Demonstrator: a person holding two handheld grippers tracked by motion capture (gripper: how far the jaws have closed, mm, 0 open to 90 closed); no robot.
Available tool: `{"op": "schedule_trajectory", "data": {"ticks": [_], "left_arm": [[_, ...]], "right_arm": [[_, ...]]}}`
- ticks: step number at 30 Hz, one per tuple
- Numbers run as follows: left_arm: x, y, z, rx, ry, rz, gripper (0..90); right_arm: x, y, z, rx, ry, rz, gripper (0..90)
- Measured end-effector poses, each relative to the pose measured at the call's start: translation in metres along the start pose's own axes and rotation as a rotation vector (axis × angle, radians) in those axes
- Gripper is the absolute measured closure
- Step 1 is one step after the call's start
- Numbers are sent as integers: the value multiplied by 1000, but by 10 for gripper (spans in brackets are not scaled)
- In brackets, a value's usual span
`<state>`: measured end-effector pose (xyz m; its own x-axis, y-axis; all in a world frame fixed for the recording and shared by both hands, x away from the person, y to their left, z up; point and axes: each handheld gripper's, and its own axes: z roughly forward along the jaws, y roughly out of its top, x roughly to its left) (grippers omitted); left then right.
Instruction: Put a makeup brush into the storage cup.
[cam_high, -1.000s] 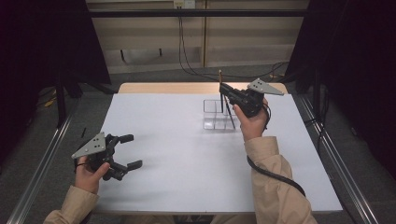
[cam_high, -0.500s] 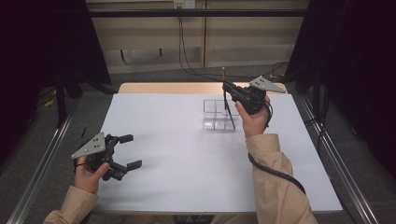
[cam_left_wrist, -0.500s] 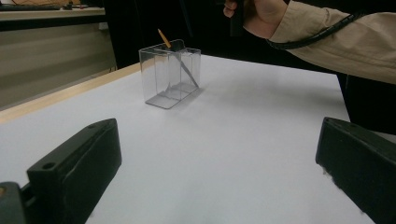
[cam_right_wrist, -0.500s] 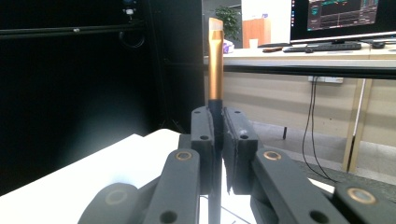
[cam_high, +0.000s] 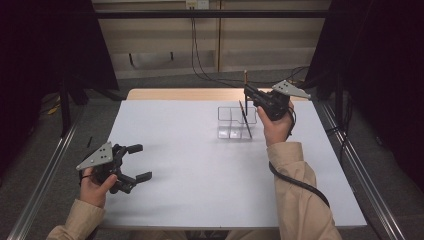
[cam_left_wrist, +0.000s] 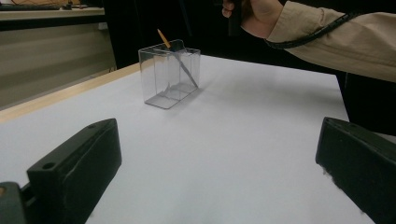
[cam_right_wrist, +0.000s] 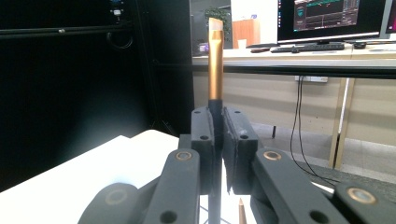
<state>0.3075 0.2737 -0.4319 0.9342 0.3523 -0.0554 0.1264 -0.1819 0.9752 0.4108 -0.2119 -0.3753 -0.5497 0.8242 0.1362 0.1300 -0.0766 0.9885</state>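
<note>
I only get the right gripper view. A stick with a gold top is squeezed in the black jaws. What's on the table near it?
Observer: A clear box with compartments stands on the white table, close by the right gripper and its held stick.
Operator: Is anything inside it?
Observer: Yes, a second stick leans slanted in it.
Operator: Where's the other gripper?
Observer: The left gripper is at the table's near left, jaws open, holding nothing.
</note>
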Motion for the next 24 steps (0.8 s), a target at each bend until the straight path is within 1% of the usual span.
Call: {"op": "schedule_trajectory", "data": {"ticks": [8,15,19,24], "left_arm": [[0,0,-1,-1,2,0,1],[0,0,0,-1,2,0,1],[0,0,-1,-1,2,1,1],[0,0,-1,-1,2,0,1]], "right_arm": [[-3,-2,1,-1,-9,-1,839],[-3,-4,3,1,-6,3,839],[-3,-5,3,4,-4,-10,839],[-5,-7,2,7,-7,-9,839]]}}
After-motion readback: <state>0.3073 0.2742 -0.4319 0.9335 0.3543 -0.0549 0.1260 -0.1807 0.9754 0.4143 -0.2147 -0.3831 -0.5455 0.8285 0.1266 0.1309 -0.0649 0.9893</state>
